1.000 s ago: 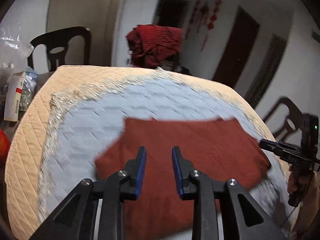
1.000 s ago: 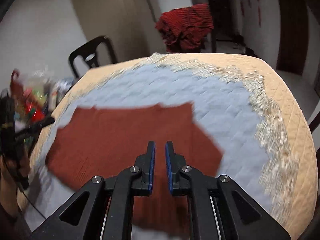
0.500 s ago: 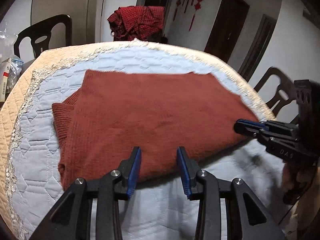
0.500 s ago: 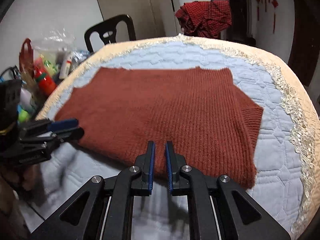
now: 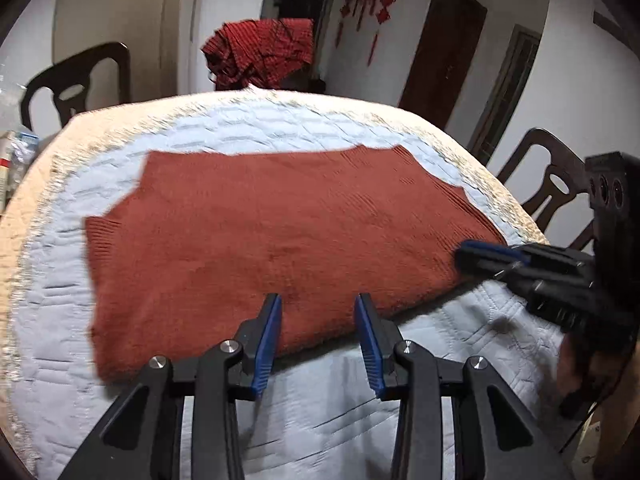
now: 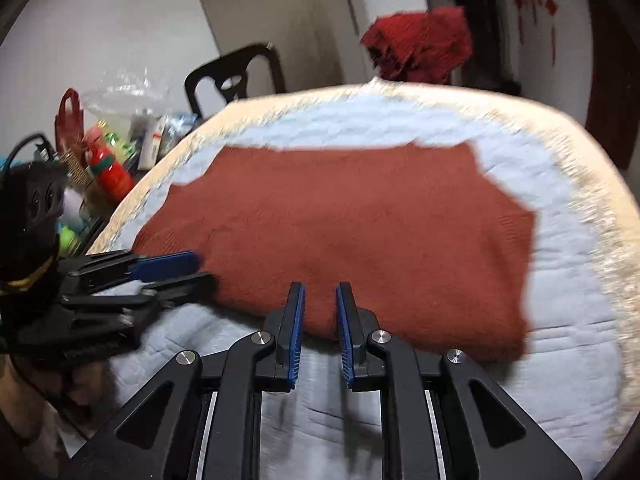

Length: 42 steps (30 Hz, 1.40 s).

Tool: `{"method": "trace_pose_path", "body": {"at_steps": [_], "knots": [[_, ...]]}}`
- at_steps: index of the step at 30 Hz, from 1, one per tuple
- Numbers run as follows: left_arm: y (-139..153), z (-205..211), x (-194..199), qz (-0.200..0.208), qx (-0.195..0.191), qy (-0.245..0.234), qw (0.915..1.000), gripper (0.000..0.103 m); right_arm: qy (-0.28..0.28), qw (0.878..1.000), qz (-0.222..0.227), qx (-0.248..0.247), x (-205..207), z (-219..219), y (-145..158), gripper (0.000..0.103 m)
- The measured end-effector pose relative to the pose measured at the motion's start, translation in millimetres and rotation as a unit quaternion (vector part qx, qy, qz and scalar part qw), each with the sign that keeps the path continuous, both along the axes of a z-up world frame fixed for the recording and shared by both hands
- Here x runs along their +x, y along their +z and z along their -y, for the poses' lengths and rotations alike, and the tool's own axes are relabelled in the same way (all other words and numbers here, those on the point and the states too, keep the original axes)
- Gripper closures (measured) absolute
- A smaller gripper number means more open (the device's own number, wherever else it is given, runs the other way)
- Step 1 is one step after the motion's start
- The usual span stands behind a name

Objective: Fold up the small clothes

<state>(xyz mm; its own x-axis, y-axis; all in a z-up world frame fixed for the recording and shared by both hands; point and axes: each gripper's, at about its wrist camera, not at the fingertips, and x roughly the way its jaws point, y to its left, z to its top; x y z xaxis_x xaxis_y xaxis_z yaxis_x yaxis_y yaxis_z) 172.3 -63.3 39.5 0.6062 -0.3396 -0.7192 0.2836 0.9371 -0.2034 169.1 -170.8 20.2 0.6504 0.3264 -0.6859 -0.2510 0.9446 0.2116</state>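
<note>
A rust-red knitted sweater (image 5: 280, 232) (image 6: 360, 232) lies flat, folded, on the pale blue quilted table cover (image 5: 360, 400). My left gripper (image 5: 318, 308) stands open at the sweater's near edge, which shows in the wide gap between its blue pads without being pressed. My right gripper (image 6: 320, 292) is at the same near edge further right. Its jaws are opening, a narrow gap shows, and the sweater's folded edge lies just ahead of the tips. Each gripper also shows from the side in the other's view: right gripper (image 5: 480, 252), left gripper (image 6: 176, 268).
A dark red checked cloth (image 5: 260, 52) hangs on something behind the table. Dark wooden chairs (image 5: 552, 184) (image 6: 236, 76) stand around it. Bottles, boxes and plastic bags (image 6: 108, 160) crowd the left beside the table. The cover's beige lace border (image 6: 592, 208) marks its rim.
Both grippers have drawn back from over the sweater to its near edge. The left jaws stand wider than before, and the right jaws have begun to part.
</note>
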Motion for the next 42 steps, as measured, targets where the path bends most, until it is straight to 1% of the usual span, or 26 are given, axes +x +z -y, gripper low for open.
{"method": "trace_pose_path", "body": {"at_steps": [3,6,9,11,13,18,21,24,26,29,31,32,35,38,42], "knots": [[1.3,-23.1,-3.9,0.005,0.003,0.033,0.9994,0.063,-0.038,0.999,0.001,0.001,-5.7,28.9,3.6,0.087],[0.9,-46.5,-6.8,-0.001,-0.013,0.068,0.9976,0.063,-0.081,0.997,-0.004,0.009,-9.8,57.2,1.3,0.087],[-3.1,-60.5,-8.3,-0.004,-0.024,0.087,0.9959,0.062,-0.096,0.995,-0.011,0.016,-13.6,72.4,-4.8,0.087],[-12.8,-64.5,-4.9,-0.018,-0.026,0.096,0.9949,0.062,-0.097,0.995,-0.021,0.017,-12.4,75.4,-12.1,0.087],[-21.2,-66.0,-2.4,-0.024,-0.032,0.098,0.9944,0.062,-0.097,0.995,-0.029,0.022,-10.1,76.0,-18.1,0.087],[-24.0,-67.5,-3.0,-0.022,-0.041,0.099,0.994,0.06,-0.098,0.994,-0.03,0.035,-10.7,81.8,-18.9,0.087],[-24.0,-69.3,-3.8,-0.022,-0.049,0.1,0.9936,0.06,-0.099,0.994,-0.033,0.031,-10.3,81.7,-20.7,0.087],[-18.2,-69.1,-8.4,-0.024,-0.046,0.104,0.9932,0.06,-0.1,0.994,-0.034,0.02,-10.1,78.5,-18.6,0.087],[-11.1,-71.6,-15.7,-0.014,-0.049,0.105,0.9932,0.06,-0.103,0.994,-0.028,0.002,-13.1,73.3,-13.1,0.087],[-5.2,-77.3,-22.7,-0.001,-0.044,0.113,0.9926,0.06,-0.1,0.995,-0.004,0.017,-21.9,71.9,-1.6,0.087],[-6.7,-82.0,-22.3,-0.002,-0.042,0.118,0.9922,0.06,-0.105,0.994,0.002,0.015,-22.2,73.9,1.9,0.087],[-9.6,-84.0,-20.7,-0.009,-0.042,0.121,0.9918,0.06,-0.107,0.994,-0.002,0.012,-20.0,74.8,0.9,0.087],[-18.9,-86.6,-19.0,-0.026,-0.046,0.127,0.9905,0.06,-0.118,0.992,-0.032,0.011,-10.8,79.6,-12.3,0.087],[-19.5,-83.8,-20.8,-0.028,-0.038,0.126,0.9909,0.06,-0.118,0.992,-0.031,0.024,-13.0,82.8,-15.1,0.087],[-12.2,-80.0,-26.5,-0.025,-0.029,0.126,0.9913,0.06,-0.115,0.993,-0.027,0.013,-20.8,79.4,-7.2,0.087]]}}
